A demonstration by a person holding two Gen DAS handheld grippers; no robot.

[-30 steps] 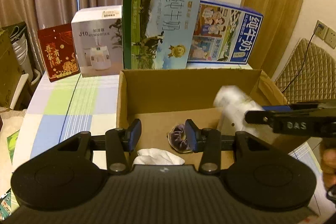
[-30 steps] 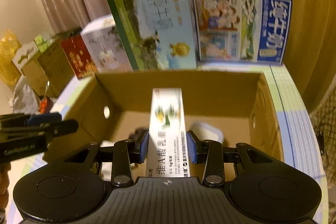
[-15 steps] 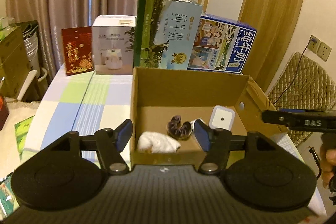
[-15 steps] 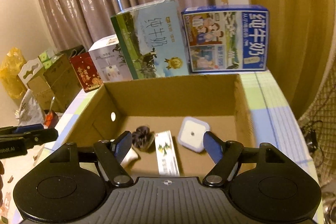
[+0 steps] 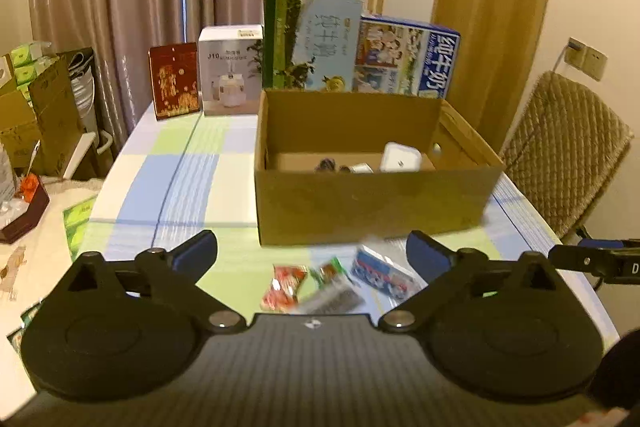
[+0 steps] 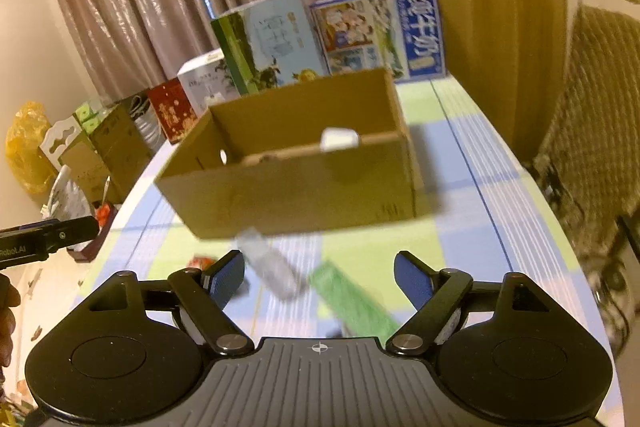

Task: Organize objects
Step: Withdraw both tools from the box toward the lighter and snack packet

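An open cardboard box (image 5: 372,203) (image 6: 304,195) stands on the checked tablecloth, holding a white square case (image 5: 400,157) (image 6: 339,139), a dark scrunchie (image 5: 326,165) and a small white item. In front of it lie a red packet (image 5: 282,285), a clear packet (image 5: 332,293) and a blue-white packet (image 5: 382,271). The right wrist view shows a clear packet (image 6: 270,267) and a green flat box (image 6: 354,303), both blurred. My left gripper (image 5: 312,257) is open above the packets, holding nothing. My right gripper (image 6: 319,275) is open and empty over the green box.
Milk cartons (image 5: 310,43) (image 5: 406,57), a white humidifier box (image 5: 230,71) and a red box (image 5: 174,83) line the table's far edge. A quilted chair (image 5: 568,147) stands right. Cardboard boxes and clutter (image 5: 32,119) sit left of the table.
Both grippers have pulled back out of the box toward the near table edge and opened wider. The right one let go of the white tube box, which stays in the box.
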